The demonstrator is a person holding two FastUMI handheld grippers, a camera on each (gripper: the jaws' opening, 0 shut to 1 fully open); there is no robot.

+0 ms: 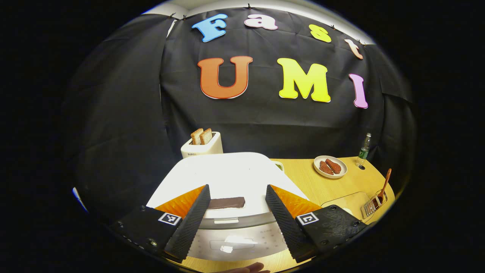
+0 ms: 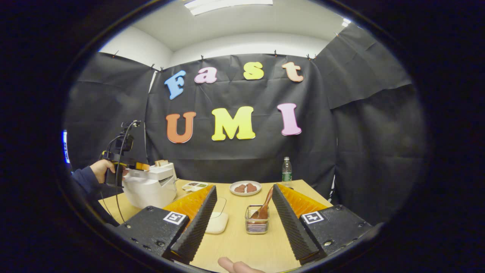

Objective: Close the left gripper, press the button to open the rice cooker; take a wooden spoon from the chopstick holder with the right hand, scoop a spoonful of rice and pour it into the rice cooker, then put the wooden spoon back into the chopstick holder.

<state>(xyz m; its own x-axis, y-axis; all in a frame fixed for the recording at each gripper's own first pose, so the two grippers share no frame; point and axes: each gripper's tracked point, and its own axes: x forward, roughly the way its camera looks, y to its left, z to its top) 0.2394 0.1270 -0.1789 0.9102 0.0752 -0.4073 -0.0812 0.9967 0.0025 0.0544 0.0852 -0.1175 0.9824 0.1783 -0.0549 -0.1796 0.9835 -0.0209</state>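
**Both grippers spread, cooker lid down**

The left gripper [image 1: 237, 220] hangs over the closed white rice cooker [image 1: 235, 170], fingers spread wide – touching nothing. Rightward, the right gripper [image 2: 242, 223] is likewise spread above the wooden table [image 2: 242, 246]; the brown wooden spoon [image 2: 264, 206] stands in the clear chopstick holder [image 2: 257, 223] between its fingers, well ahead.

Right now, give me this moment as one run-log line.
left gripper: open, over closed rice cooker | right gripper: open, facing wooden spoon in chopstick holder

Spoon [image 2: 264, 207] in holder [image 2: 257, 223] (tool [image 2: 240, 223] agape).
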